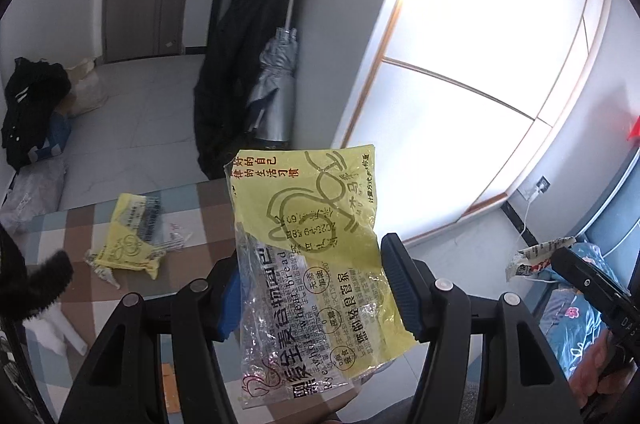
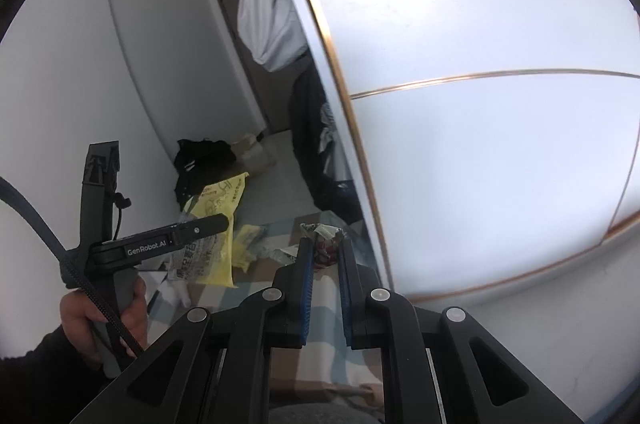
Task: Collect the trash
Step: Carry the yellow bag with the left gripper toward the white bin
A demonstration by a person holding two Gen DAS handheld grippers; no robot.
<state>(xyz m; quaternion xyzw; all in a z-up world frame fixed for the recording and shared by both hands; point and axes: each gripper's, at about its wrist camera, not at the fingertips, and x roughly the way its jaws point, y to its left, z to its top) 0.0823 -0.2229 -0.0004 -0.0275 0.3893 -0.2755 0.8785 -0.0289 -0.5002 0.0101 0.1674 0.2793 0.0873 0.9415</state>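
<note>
A checkered table (image 1: 192,200) bears a crumpled yellow wrapper (image 1: 128,244) and clear plastic scraps (image 1: 176,240).

The left claw (image 1: 310,288) is carrying a yellow bread wrapper (image 1: 316,256) that is filling the gap between its fingers and blocking the view straight ahead. To its left, the checked tabletop (image 1: 204,212) is lying mostly bare, with only a second yellow wrapper (image 1: 128,240) and small clear scraps (image 1: 176,242) sitting in the way. Beyond the tabletop edge, the grey floor (image 1: 136,112) is staying open up to the door. A hanging black coat (image 1: 228,92) and a folded silver umbrella (image 1: 276,84) are crowding the wall corner. The right claw (image 2: 324,252), pinching a crumpled wrapper (image 2: 326,242), is passing just beside the white wardrobe panel (image 2: 480,144).
</note>
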